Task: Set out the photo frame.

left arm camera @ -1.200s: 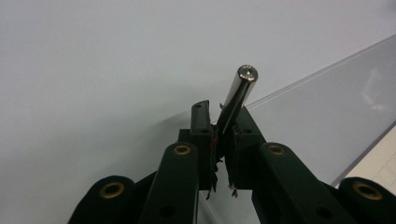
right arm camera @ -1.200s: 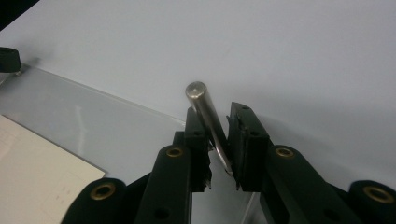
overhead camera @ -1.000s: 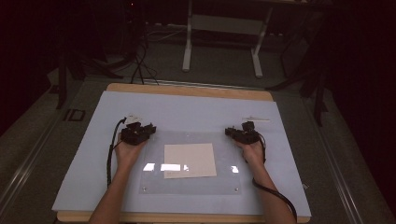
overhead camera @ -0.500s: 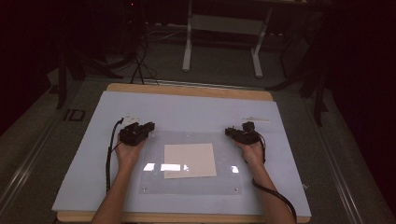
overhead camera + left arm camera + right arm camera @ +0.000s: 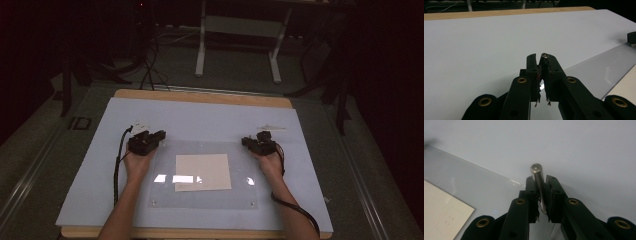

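Right gripper (image 5: 541, 181): jaws just closing, clamped on a steel pin (image 5: 536, 173) at lower centre of the right gripper view, rounded end poking past the tips. Left gripper (image 5: 541, 58): jaws closed, with a small metal tip (image 5: 544, 55) peeking out at the top of the gap, likely a 2nd pin, too little showing to be sure. In the high view, 1 gripper at each upper corner of the clear plate (image 5: 240, 155), mid-frame.

To do this well: keep each pin square to the plate, line it up over the corner hole, press straight down without twisting, hold the grip firm against slipping.

No containers here; just the flat plate, a beige sheet (image 5: 202, 171) apparently beneath it, on the pale mat (image 5: 200, 120)
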